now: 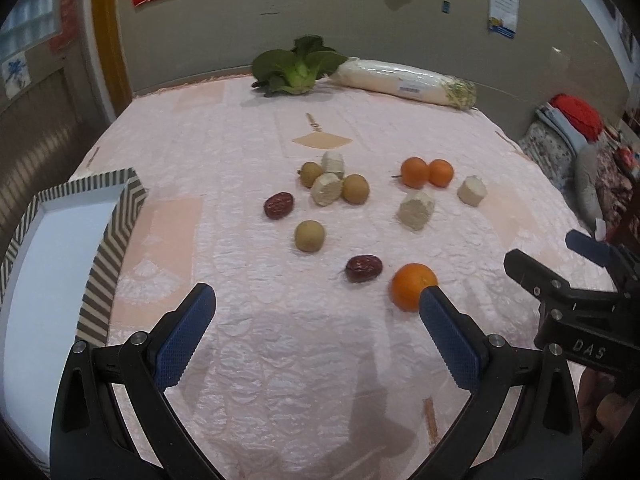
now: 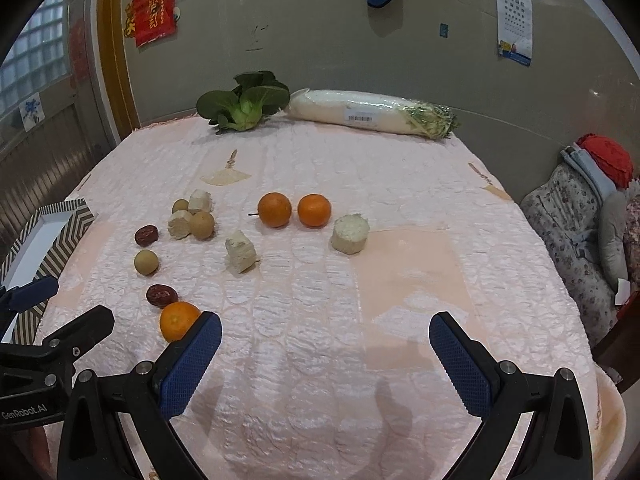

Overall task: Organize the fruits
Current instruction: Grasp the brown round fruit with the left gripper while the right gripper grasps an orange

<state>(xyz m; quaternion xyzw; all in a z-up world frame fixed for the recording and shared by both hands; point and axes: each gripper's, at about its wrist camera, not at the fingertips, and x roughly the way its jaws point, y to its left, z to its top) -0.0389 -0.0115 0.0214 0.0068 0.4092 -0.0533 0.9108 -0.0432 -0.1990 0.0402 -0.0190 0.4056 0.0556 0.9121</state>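
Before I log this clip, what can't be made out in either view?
- Nearest orange: in both views a blue gripper finger covers part of it.
- Striped box: cut off by the left edge in both views, so most of its inside is unseen.
- Label on the wrapped radish: too small to read.
- Right gripper in the left wrist view: cut off at the right edge.

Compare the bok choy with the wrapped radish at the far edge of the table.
The bok choy is dark green and leafy, while the wrapped radish is white with a yellowish-green stub at one end. The bok choy is bare; the radish is sealed in clear film with a barcode label. The bok choy is a short, spreading bunch; the radish is a long cylinder lying on its side. Both rest at the far edge of the table, side by side, away from the fruit.
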